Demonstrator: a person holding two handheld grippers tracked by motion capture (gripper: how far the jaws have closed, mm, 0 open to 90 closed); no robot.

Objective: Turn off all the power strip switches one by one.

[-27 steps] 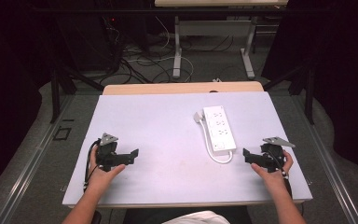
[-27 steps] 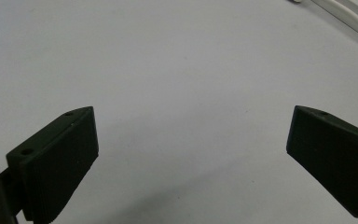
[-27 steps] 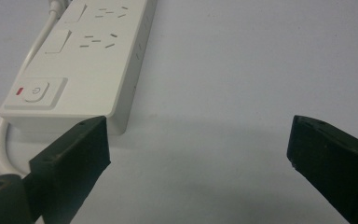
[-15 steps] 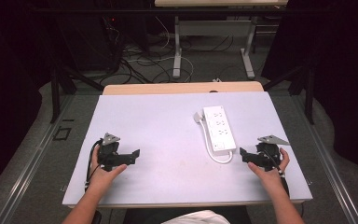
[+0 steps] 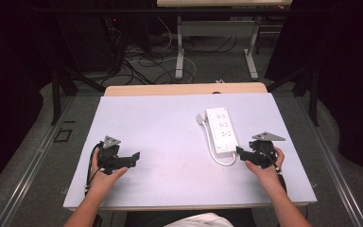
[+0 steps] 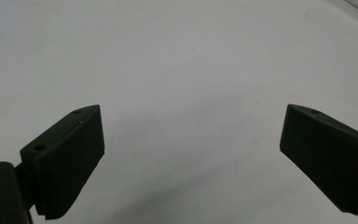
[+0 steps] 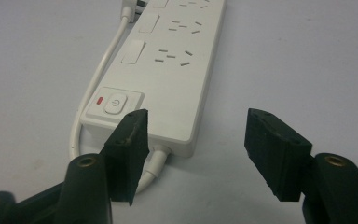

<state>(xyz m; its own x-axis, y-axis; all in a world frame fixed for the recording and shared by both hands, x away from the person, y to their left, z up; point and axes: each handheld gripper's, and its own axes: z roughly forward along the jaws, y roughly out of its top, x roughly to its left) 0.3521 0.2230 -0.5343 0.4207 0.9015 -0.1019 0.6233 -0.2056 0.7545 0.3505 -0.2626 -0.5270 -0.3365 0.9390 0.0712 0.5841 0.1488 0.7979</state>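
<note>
Two black hand-held grippers, bare forearms, a white garment

The left gripper point(image 5: 131, 158) and the right gripper point(image 5: 240, 151) are both black, and each carries a grey three-cornered plate point(image 5: 111, 141) on its top. A black cable point(image 5: 91, 165) makes a loop from the left gripper beside the left hand point(image 5: 105, 176). The right hand point(image 5: 263, 166) has a dark band at the wrist. In the gripper views the jaws are flat, wedge-shaped black blocks with fine ribs on the inner faces and small screw holes on the upper faces. Brass-coloured rings sit in the black arms behind the jaws. The forearms have no sleeves; a bit of white clothing point(image 5: 194, 220) shows at the bottom edge.
</note>
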